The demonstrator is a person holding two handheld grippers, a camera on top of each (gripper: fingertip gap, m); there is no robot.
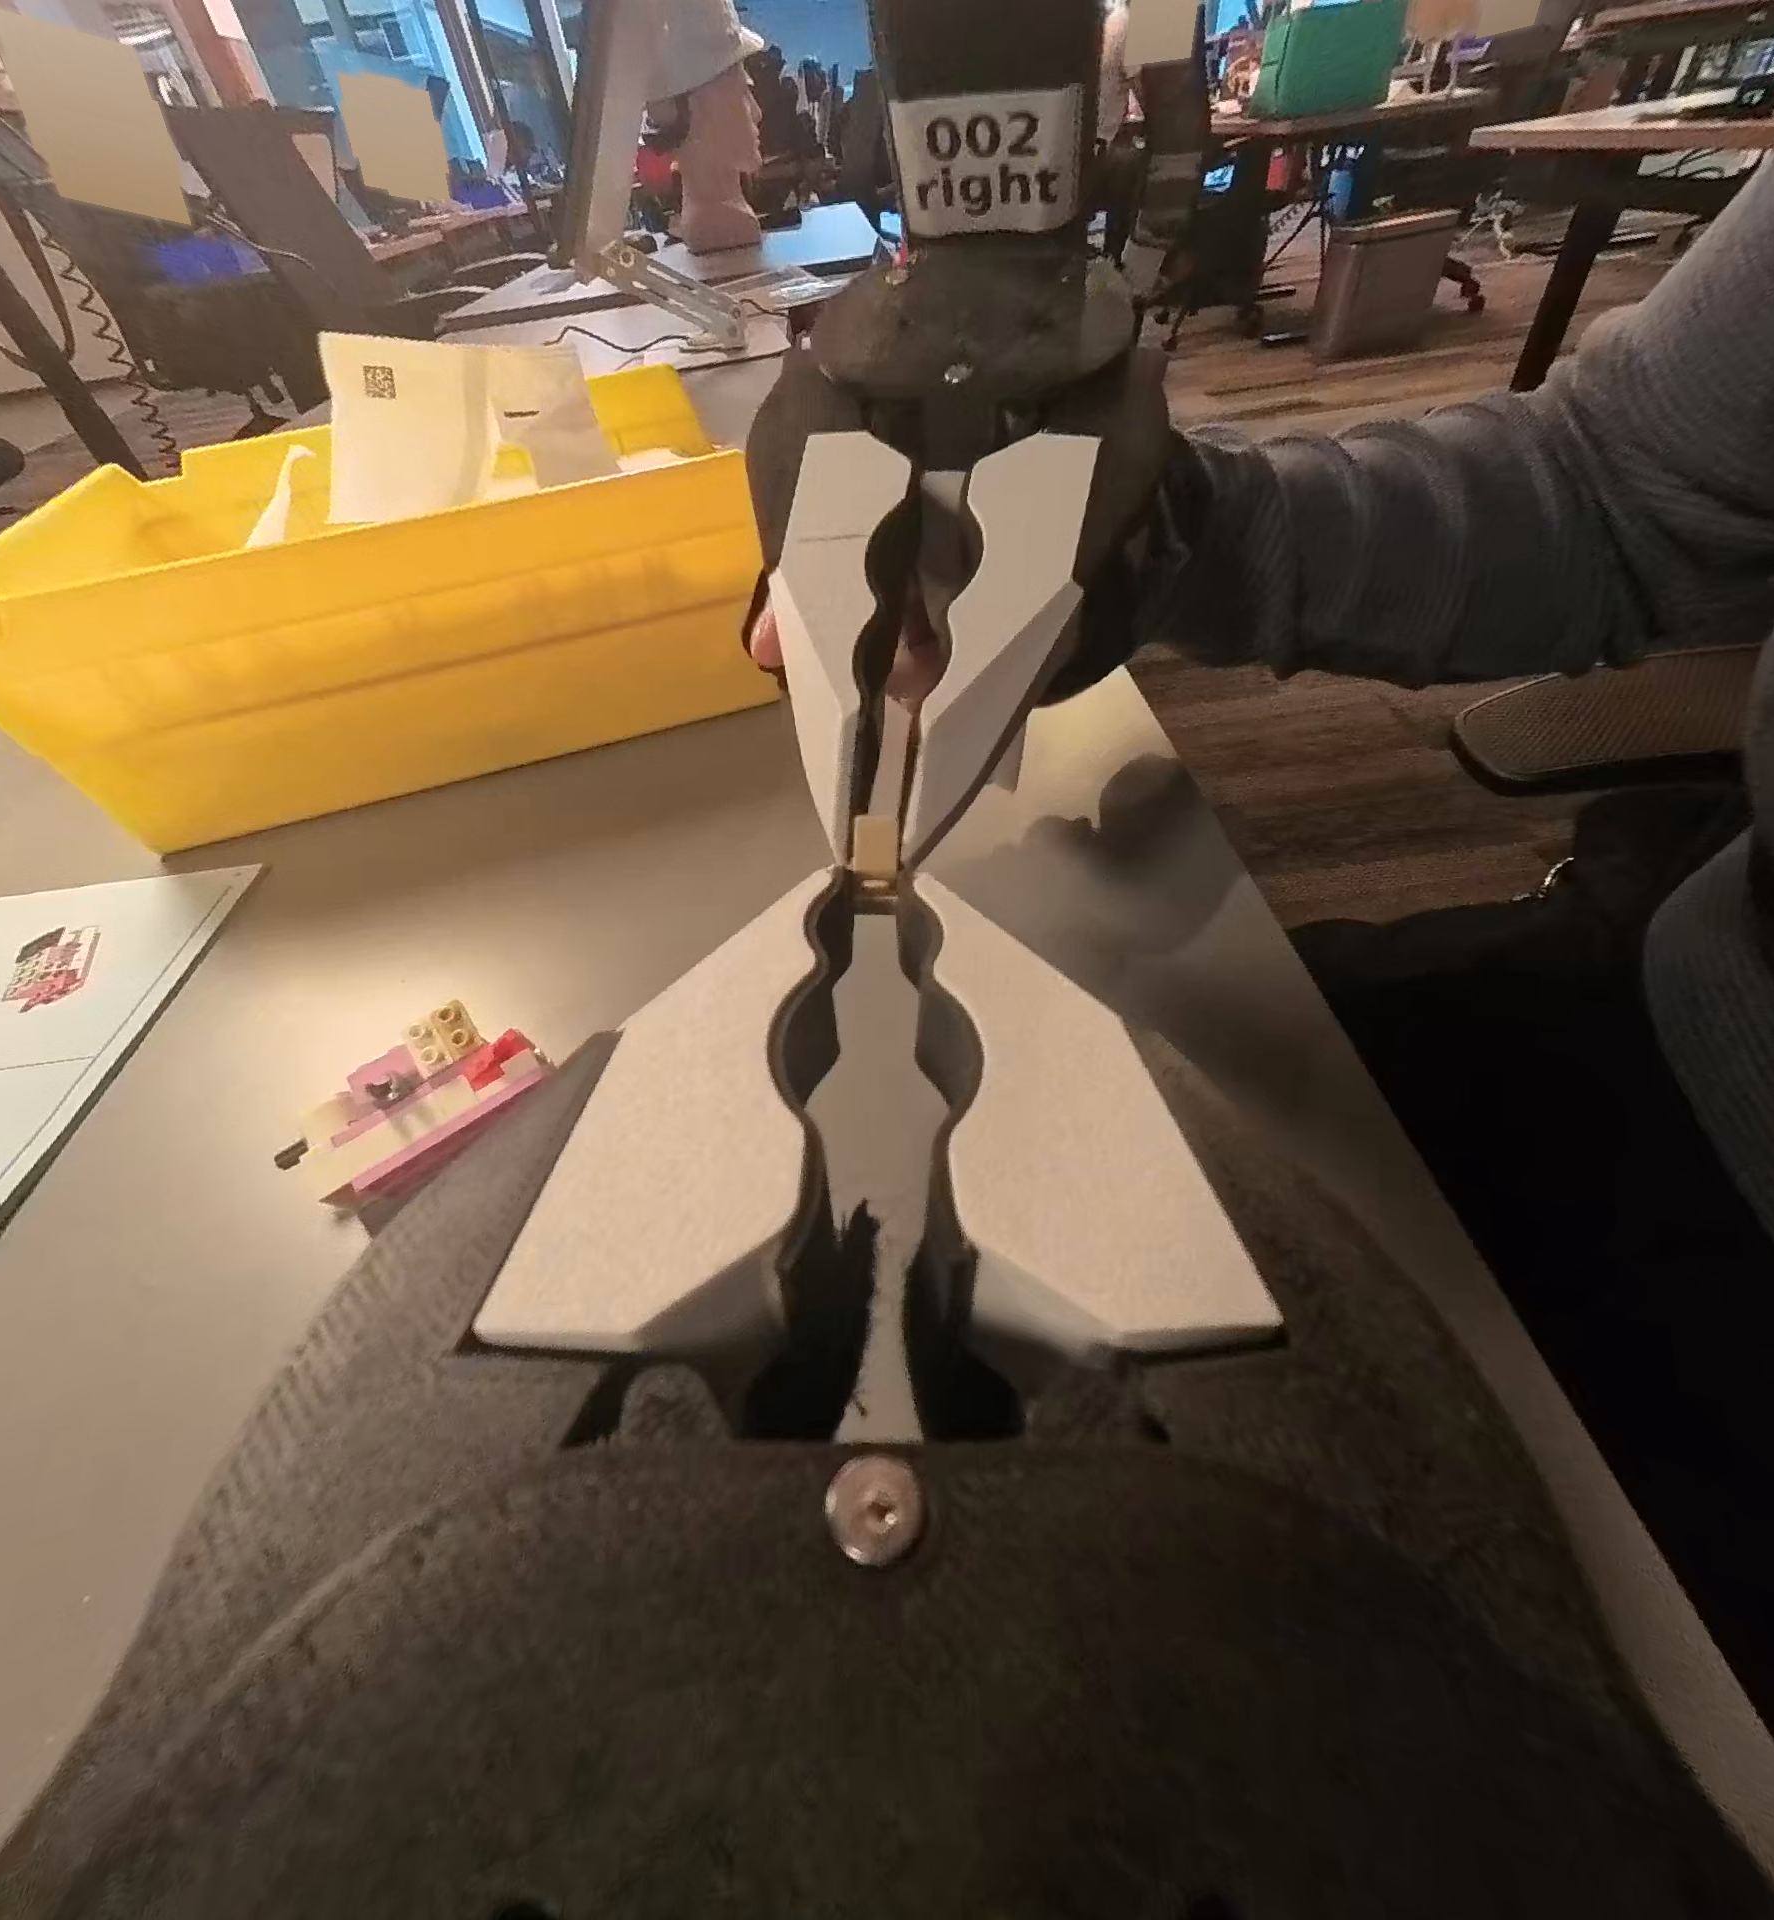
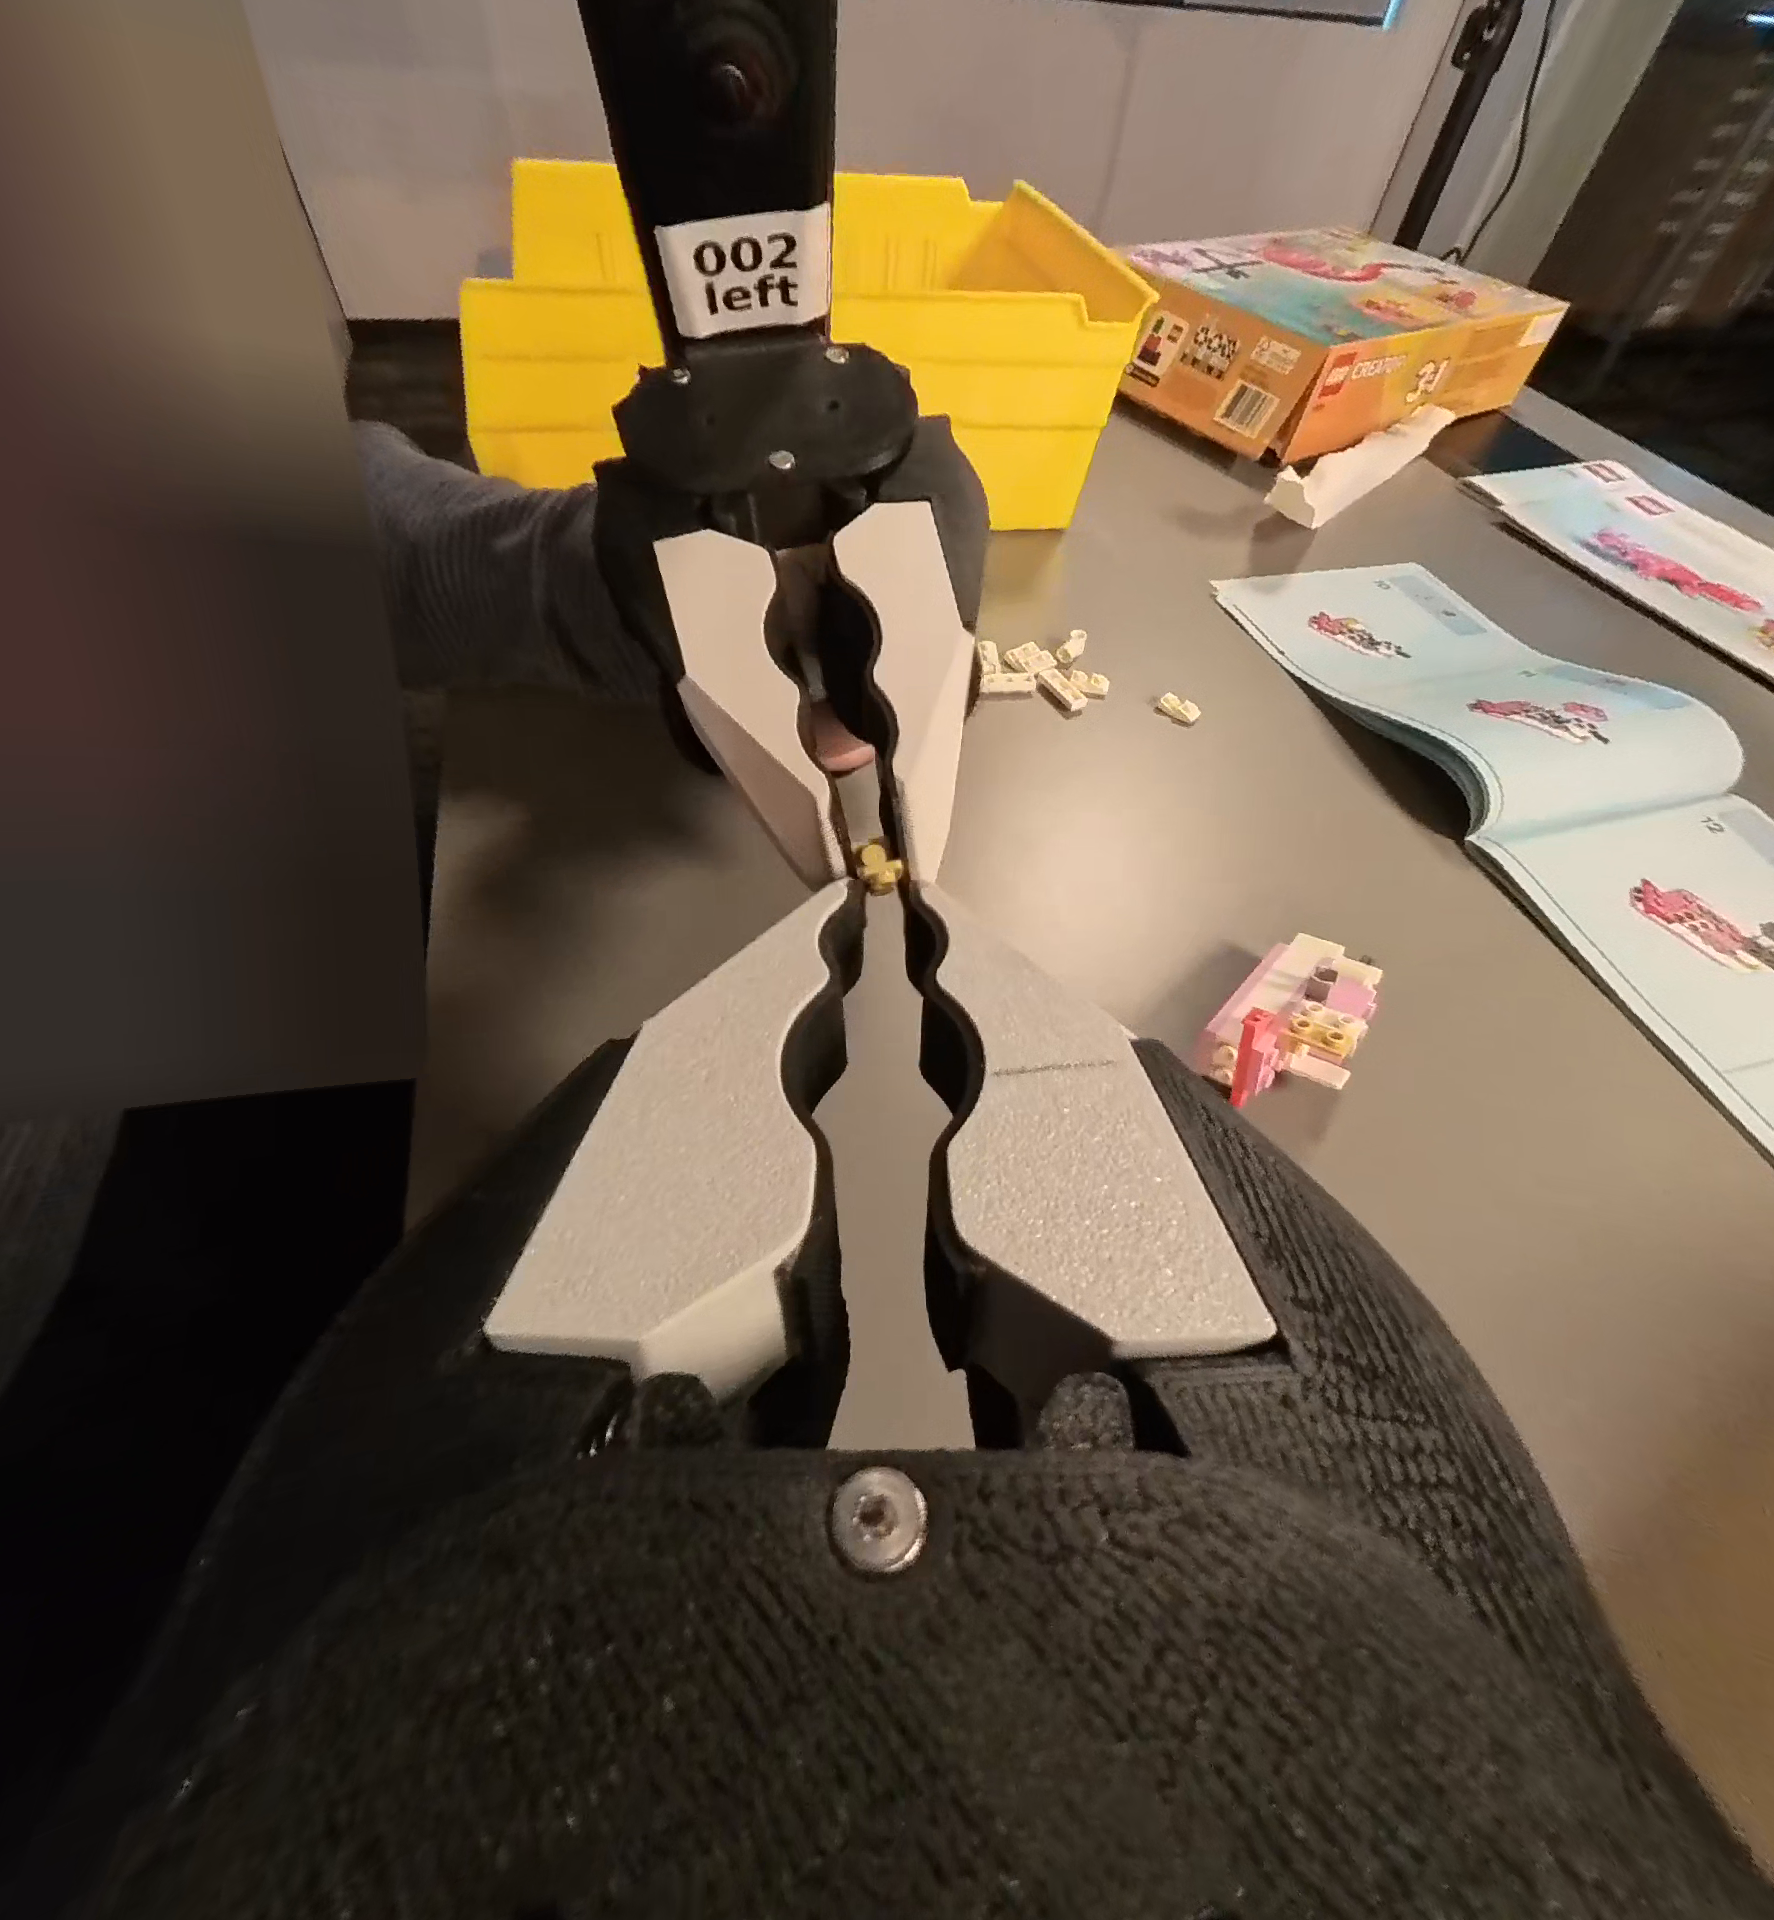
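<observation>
While both grippers met tip to tip above the grey table (image 2: 1122,790), small bricks sat clamped at their tips
Left gripper (image 1: 870,896) had its jaws nearly together, pads pressed on a small tan brick (image 1: 872,888); the right gripper (image 2: 878,891) was likewise closed, on a cream brick (image 1: 875,844) directly against the tan one. Beside the grippers, on the table, lay a partly built pink and white brick model (image 2: 1288,1023). Beyond the model lay an open instruction booklet (image 2: 1548,748), loose white bricks (image 2: 1044,670) and a printed box (image 2: 1340,338). At the table's far side stood a yellow bin (image 1: 363,644) holding white paper bags (image 1: 447,436)
</observation>
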